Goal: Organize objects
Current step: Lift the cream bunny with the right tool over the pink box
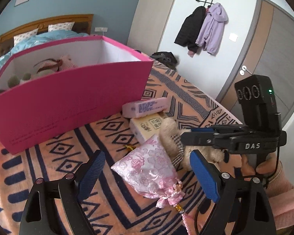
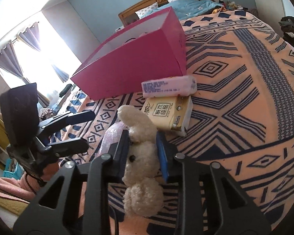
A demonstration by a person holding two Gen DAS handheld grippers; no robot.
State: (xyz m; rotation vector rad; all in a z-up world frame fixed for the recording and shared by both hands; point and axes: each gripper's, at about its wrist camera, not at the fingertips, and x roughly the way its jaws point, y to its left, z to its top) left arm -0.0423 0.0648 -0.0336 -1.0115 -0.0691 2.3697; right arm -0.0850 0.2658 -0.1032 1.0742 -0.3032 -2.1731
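A cream plush bear (image 2: 142, 152) lies on the patterned bedspread (image 2: 235, 101). My right gripper (image 2: 142, 143) is shut on the bear's body; it also shows in the left wrist view (image 1: 188, 137), closed over the bear (image 1: 169, 135). My left gripper (image 1: 147, 168) is open, its fingers on either side of a pink brocade pouch (image 1: 149, 170) without touching it. A pink box (image 1: 68, 101) with soft toys inside stands behind. A pink tissue pack (image 1: 145, 107) and a yellow tissue pack (image 1: 147, 127) lie beside it.
The pink box (image 2: 135, 58) stands at the bed's far left, the pink tissue pack (image 2: 168, 87) and yellow pack (image 2: 166, 113) in front of it. Jackets (image 1: 203, 29) hang on the wall by a door (image 1: 264, 58). The bed edge runs on the right.
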